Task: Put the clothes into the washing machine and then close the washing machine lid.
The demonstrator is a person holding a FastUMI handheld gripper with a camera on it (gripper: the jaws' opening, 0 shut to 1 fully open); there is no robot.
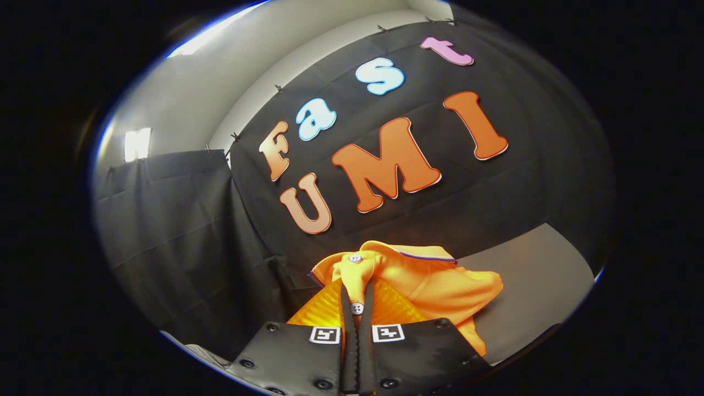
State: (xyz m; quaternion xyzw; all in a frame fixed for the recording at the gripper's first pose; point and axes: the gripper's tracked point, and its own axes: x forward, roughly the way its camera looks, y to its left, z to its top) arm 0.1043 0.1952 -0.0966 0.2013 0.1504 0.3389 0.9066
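The gripper (356, 300) is seen with its two fingers (346, 330) drawn nearly together — only a thin strip of cloth is left between them. An orange shirt (434, 280) is pinched there: its button placket is clamped between both fingers, and one white button (357, 308) is seen right in the gap between them. A second white button (355, 258) is seen just beyond the fingertips, on the folded collar part of the shirt.

On each finger base a small square black-and-white marker (324, 334) is fixed, one on either side of the gap.

The rest of the shirt is bunched ahead of the fingers and spread mostly to their right side; a thin dark piping line (426, 257) is seen along its upper edge. A ribbed orange part of the cloth (322, 309) is seen just left of the fingers, and more of it just right of them.

Beyond the shirt, on the right, a flat grey surface (542, 275) is seen — whether the shirt is touching it or held above it cannot be told. Behind everything the booth's black cloth wall (181, 236) is hung, with a pale wall (231, 71) above it.
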